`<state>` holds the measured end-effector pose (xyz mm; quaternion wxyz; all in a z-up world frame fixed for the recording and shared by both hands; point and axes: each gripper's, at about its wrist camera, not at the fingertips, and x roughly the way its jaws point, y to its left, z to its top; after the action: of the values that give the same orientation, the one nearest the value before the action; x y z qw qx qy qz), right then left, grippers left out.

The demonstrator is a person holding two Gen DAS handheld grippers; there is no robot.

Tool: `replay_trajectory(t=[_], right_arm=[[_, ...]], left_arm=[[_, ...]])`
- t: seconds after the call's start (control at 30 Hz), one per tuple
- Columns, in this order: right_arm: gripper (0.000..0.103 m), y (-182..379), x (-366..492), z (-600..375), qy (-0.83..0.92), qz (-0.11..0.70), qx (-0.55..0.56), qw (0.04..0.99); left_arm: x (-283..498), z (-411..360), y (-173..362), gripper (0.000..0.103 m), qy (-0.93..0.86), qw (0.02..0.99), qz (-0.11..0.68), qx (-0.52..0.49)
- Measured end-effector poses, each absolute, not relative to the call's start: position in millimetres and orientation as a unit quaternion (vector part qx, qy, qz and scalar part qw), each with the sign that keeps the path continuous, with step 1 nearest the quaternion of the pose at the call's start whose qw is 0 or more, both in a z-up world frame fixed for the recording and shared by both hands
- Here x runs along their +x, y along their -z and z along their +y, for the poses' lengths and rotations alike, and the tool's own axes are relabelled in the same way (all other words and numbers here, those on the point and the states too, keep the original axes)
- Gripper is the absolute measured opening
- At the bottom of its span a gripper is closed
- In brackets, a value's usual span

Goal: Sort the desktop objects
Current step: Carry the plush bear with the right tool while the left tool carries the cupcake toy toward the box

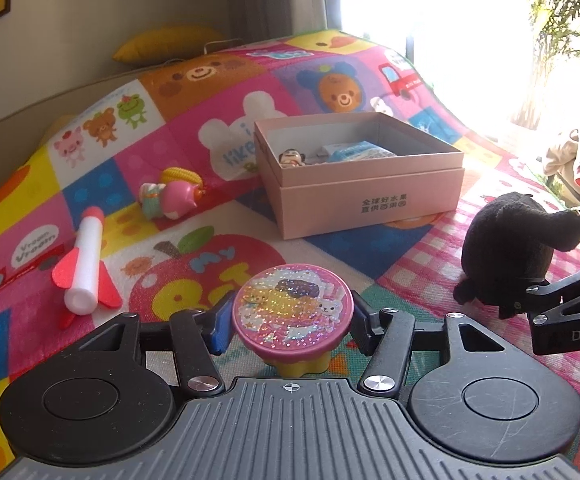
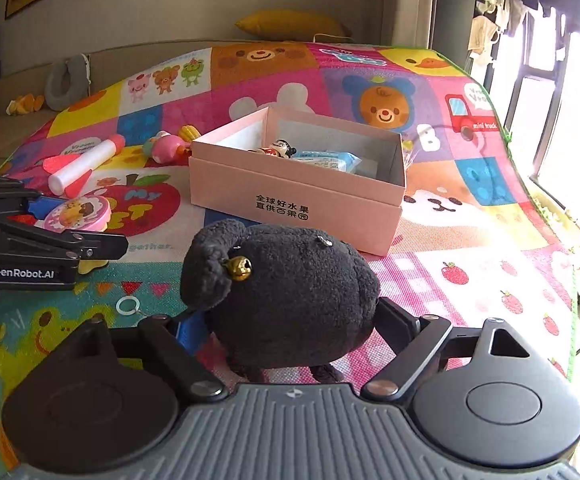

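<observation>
From the left wrist, the left gripper (image 1: 293,320) has its jaws clamped on a pink glitter toy (image 1: 293,309) well in front of the pink box (image 1: 369,204); a foam rocket (image 1: 84,264) and a doll (image 1: 170,198) lie left of the box; a black plush (image 1: 509,248) sits to its right. From the right wrist, the right gripper (image 2: 295,330) holds the plush (image 2: 286,288) between wide jaws, just before the box (image 2: 297,196); a figurine (image 2: 280,149) and a blue packet (image 2: 325,160) lie inside the box; the left gripper (image 2: 70,232) grips the toy (image 2: 77,213) left of the box.
</observation>
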<state>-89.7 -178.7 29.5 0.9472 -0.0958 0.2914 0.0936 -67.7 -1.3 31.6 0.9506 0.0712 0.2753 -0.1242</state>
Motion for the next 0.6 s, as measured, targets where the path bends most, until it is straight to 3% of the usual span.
replay_trajectory(t=[0.33, 0.6], right_arm=[[0.086, -132.1, -125.1, -210.3, -0.104, 0.202, -0.075, 0.971], [0.086, -226.7, -91.4, -246.4, -0.07, 0.111, -0.015, 0.991]], left_arm=[[-80.5, -20.6, -123.0, 0.061, 0.16, 0.968, 0.175, 0.089], [-11.4, -47.0, -180.6, 0.061, 0.155, 0.976, 0.133, 0.078]])
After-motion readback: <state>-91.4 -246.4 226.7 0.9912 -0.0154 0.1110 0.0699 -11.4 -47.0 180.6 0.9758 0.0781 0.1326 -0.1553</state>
